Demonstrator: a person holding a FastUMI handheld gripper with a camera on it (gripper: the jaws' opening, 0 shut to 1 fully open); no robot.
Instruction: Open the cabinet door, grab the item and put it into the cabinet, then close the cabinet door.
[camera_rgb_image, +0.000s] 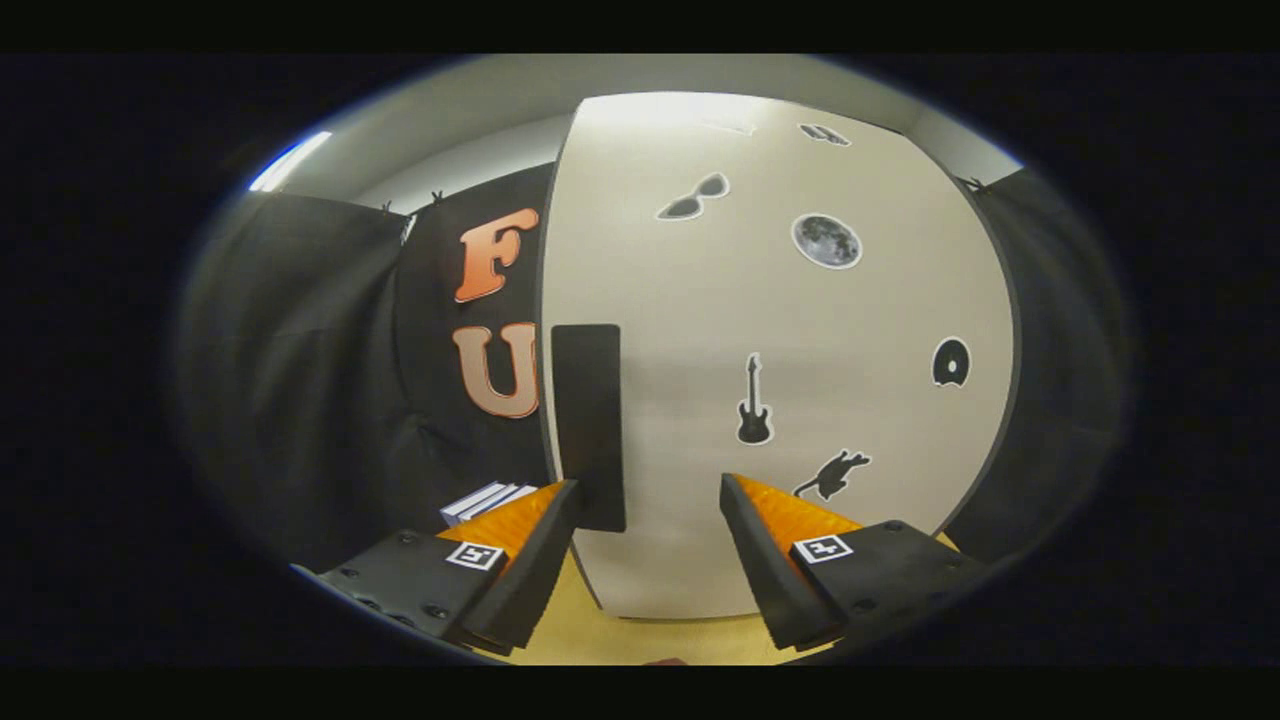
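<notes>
My hand-held gripper (648, 490) hangs spread wide with nothing between its fingers, above the yellow worktop (620, 640). Just ahead, the cabinet door (780, 330) stands closed, pale and dotted with small stickers, and its dark upright handle (588, 425) sits just beyond my left finger, close to it though I cannot tell if they touch. Left of that finger and further back, a stack of books (487, 500) lies on the worktop.

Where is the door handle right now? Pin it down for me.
In the gripper view, the dark handle runs upright along the left edge of the cabinet door, just beyond the left finger of the open claw, left of the guitar sticker.
</notes>
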